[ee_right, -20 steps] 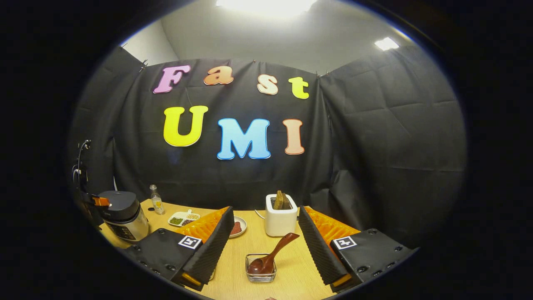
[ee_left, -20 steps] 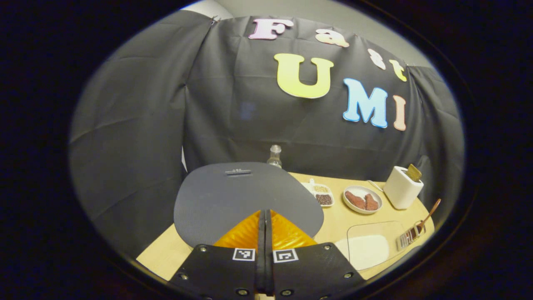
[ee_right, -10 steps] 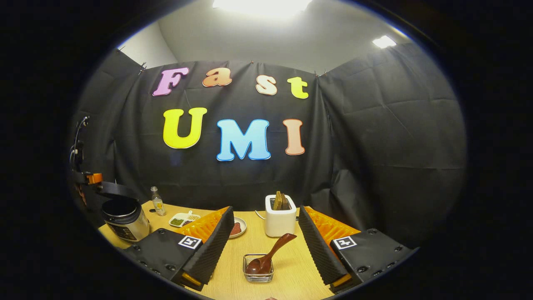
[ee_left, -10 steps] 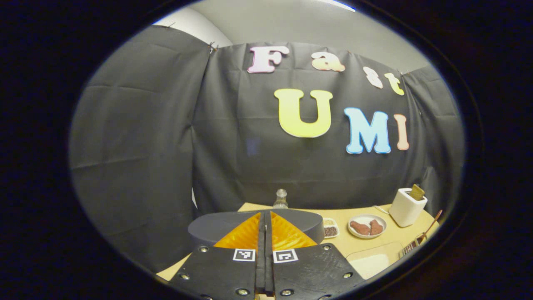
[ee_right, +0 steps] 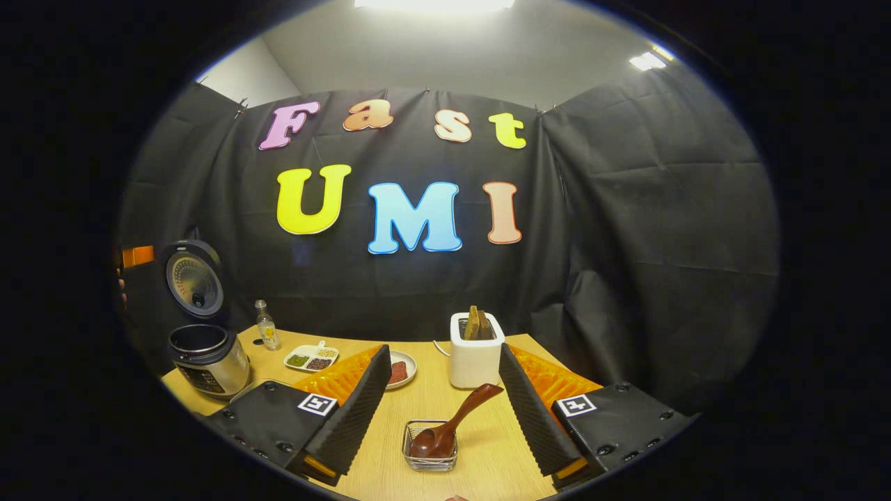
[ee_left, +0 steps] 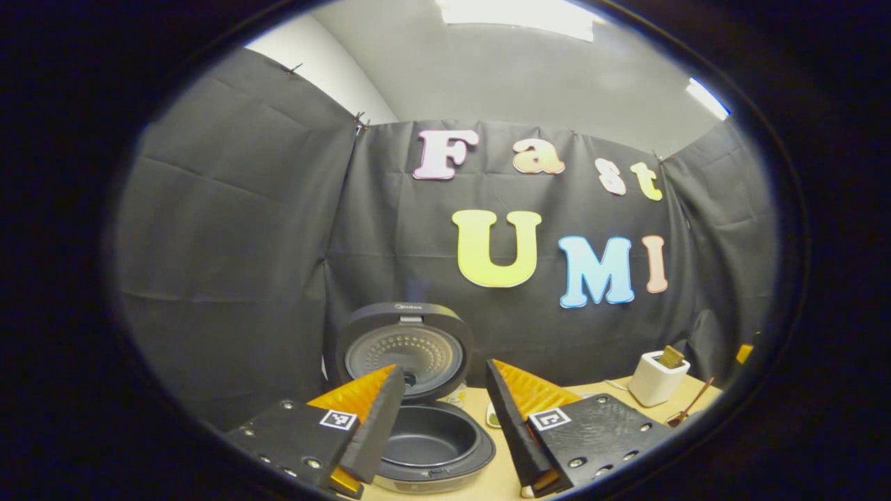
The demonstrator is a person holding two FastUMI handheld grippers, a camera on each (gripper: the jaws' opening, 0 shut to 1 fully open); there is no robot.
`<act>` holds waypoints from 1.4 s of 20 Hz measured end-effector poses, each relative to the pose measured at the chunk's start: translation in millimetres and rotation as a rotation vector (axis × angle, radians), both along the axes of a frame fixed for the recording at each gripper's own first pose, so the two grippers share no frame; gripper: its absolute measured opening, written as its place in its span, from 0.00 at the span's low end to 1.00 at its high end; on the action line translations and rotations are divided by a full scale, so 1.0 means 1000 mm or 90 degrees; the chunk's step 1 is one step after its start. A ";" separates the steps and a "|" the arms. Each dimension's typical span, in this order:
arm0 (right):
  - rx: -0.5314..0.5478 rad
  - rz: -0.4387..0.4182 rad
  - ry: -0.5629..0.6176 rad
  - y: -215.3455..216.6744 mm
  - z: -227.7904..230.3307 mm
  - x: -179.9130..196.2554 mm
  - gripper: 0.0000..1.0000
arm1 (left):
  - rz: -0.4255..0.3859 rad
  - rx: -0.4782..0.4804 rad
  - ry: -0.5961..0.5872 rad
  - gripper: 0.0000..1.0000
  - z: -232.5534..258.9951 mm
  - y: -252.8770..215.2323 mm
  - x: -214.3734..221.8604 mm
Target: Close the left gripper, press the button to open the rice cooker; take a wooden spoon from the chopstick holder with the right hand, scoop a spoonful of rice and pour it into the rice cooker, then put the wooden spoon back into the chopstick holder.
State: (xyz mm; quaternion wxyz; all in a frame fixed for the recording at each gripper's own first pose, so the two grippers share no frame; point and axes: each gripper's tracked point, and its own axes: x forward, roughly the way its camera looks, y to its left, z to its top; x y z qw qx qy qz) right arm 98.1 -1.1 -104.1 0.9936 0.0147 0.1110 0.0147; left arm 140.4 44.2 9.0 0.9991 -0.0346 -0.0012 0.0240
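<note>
Rice cooker [ee_left: 424,431] open — wooden table [ee_right: 480,459].

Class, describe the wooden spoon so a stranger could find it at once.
Start at the white toaster at the back of the light wooden table. In front of it stands a small wire chopstick holder. The dark brown wooden spoon leans in it, bowl down, the only utensil there.

Left gripper view close above rice cooker [ee_left: 431,438], right gripper view farther back, both sharing toaster [ee_right: 475,350]
</note>
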 end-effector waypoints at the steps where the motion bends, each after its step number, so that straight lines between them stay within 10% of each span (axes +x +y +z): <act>1: 0.007 -0.001 0.004 -0.001 -0.005 0.004 0.99 | 0.003 0.008 -0.005 0.77 0.003 0.000 -0.006; 23: 0.313 -0.067 0.320 -0.017 -0.178 0.050 0.95 | 0.085 0.067 0.052 0.85 -0.005 0.043 -0.099; 26: 0.333 -0.041 0.349 -0.004 -0.189 0.053 0.89 | 0.095 0.066 0.062 0.87 -0.012 0.050 -0.105; 28: 0.335 -0.044 0.362 0.002 -0.194 0.057 0.58 | 0.101 0.066 0.066 0.88 -0.012 0.055 -0.108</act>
